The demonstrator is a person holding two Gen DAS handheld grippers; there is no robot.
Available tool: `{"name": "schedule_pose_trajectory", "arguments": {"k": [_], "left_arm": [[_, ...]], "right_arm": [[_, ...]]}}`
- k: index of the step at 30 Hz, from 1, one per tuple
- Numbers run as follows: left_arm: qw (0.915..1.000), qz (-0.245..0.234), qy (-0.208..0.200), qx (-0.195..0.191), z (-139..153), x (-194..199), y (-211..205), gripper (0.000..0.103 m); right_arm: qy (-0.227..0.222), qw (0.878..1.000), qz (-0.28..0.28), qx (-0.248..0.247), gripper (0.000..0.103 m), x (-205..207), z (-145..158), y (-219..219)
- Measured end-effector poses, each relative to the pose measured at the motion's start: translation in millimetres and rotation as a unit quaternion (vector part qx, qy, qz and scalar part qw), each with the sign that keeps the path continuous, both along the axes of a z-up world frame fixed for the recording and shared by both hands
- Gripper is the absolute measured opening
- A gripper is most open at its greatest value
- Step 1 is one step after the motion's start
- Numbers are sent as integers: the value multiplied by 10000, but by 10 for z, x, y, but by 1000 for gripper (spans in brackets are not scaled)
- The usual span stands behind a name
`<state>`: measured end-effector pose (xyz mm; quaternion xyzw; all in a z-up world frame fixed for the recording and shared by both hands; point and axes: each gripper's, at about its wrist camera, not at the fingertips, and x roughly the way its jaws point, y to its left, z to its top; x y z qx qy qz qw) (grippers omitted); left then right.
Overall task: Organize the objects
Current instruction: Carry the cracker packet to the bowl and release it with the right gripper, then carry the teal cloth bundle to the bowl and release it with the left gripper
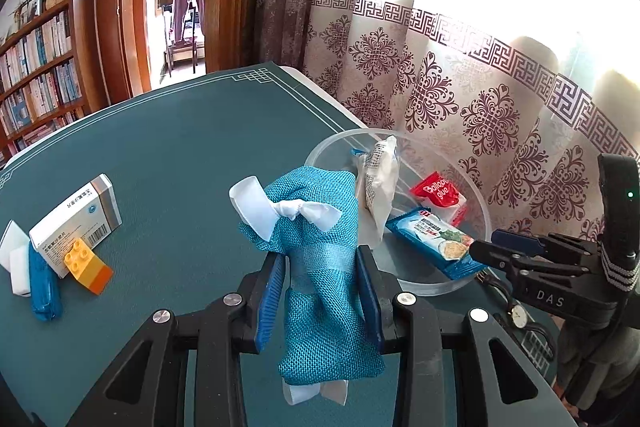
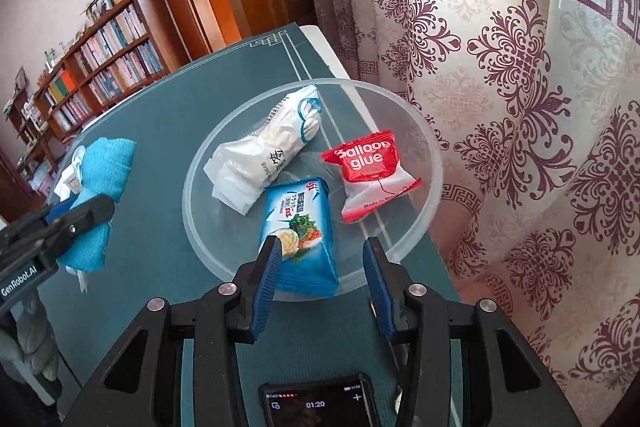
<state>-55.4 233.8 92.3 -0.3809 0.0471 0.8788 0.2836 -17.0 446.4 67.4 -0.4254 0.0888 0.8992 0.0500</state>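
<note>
My left gripper [image 1: 322,259] is shut on a teal woven pouch [image 1: 320,291] tied with a white ribbon, held above the green table mat just left of the clear plastic bowl [image 1: 486,215]. The bowl holds a white packet [image 1: 378,183], a red "Balloon glue" packet [image 1: 438,193] and a blue snack packet [image 1: 436,243]. In the right wrist view my right gripper [image 2: 322,251] is open and empty over the bowl's [image 2: 428,147] near rim, above the blue snack packet [image 2: 298,223]. The pouch [image 2: 98,195] and left gripper show at the left.
On the mat at the left lie a white medicine box [image 1: 76,215], a yellow-orange toy brick [image 1: 88,267], a blue packet [image 1: 44,291] and a white block [image 1: 16,255]. A wristwatch [image 1: 520,315] lies near the bowl. A patterned curtain [image 2: 520,107] hangs close behind the table's far edge.
</note>
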Motion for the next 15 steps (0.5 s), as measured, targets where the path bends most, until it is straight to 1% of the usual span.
{"name": "schedule_pose_trajectory", "arguments": {"k": [2, 4, 10, 15], "left_arm": [[10000, -58, -4, 0, 5, 4, 52, 38], [9999, -109, 13, -9, 17, 16, 102, 38], [9997, -229, -69, 49, 21, 13, 215, 38], [9988, -313, -280, 264, -13, -78, 299, 38]], "right_arm": [[-112, 9999, 34, 41, 44, -51, -54, 3], [-100, 9997, 102, 189, 44, -95, -55, -23], [-167, 9994, 300, 95, 44, -231, -120, -57], [-116, 9993, 367, -36, 44, -198, -110, -40]]}}
